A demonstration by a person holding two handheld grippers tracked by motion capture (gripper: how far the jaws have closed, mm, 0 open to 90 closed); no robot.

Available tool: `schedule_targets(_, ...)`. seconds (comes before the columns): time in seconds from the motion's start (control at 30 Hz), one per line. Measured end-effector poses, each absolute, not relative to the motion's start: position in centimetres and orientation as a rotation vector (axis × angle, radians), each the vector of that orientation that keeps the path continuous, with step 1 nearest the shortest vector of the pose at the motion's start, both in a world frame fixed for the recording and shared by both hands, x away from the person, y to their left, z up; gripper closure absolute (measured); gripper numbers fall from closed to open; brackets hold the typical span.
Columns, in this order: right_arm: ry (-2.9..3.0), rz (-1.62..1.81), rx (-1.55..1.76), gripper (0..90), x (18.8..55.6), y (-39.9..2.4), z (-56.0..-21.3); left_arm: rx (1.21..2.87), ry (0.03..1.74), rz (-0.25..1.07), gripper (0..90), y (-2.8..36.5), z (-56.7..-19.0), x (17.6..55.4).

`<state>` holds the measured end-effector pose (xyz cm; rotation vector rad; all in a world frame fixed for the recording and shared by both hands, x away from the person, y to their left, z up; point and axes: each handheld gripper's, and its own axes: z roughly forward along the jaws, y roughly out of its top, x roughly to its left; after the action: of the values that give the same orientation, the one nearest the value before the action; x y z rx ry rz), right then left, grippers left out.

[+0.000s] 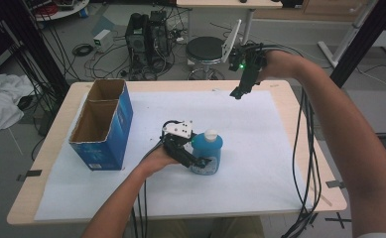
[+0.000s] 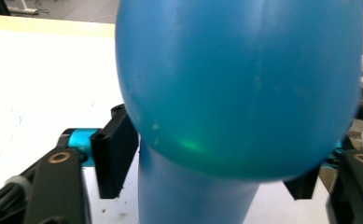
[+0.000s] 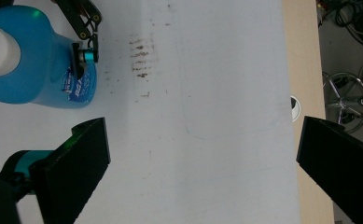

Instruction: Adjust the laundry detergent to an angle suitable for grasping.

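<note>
The blue bottle (image 1: 208, 152), upright mid-table (image 1: 280, 99), is bracketed loosely by the left gripper (image 1: 203, 162); the right gripper (image 3: 202, 154) is held wide, empty, above the far edge.

A wooden table (image 1: 46, 148) under a white sheet (image 1: 260, 148) stands on grey floor (image 1: 106, 64), with a black stool (image 1: 205, 49), computer towers (image 1: 148, 37) and loose cables (image 1: 84, 49) behind.
</note>
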<state>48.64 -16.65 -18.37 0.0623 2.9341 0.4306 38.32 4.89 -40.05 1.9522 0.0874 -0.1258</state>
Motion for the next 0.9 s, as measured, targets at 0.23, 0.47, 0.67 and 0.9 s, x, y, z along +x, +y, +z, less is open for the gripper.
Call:
schedule_targets(0.23,2.931,0.432,0.059,1.6,48.5,-16.6,-18.3,1.988,0.063,-0.082,27.5,5.6,-39.5,38.4)
schedule_targets(0.47,2.923,0.433,0.065,1.6,48.3,-16.8,-18.1,1.992,0.097,-0.041,27.5,6.7,-38.9,38.0)
schedule_targets(0.67,2.908,0.488,0.018,1.6,48.3,-16.9,-18.5,1.985,0.174,-0.013,21.8,8.1,-38.2,37.5)
schedule_targets(0.9,2.912,0.482,0.077,1.6,48.0,-17.3,-18.3,2.007,0.196,0.039,21.7,10.1,-36.6,37.0)
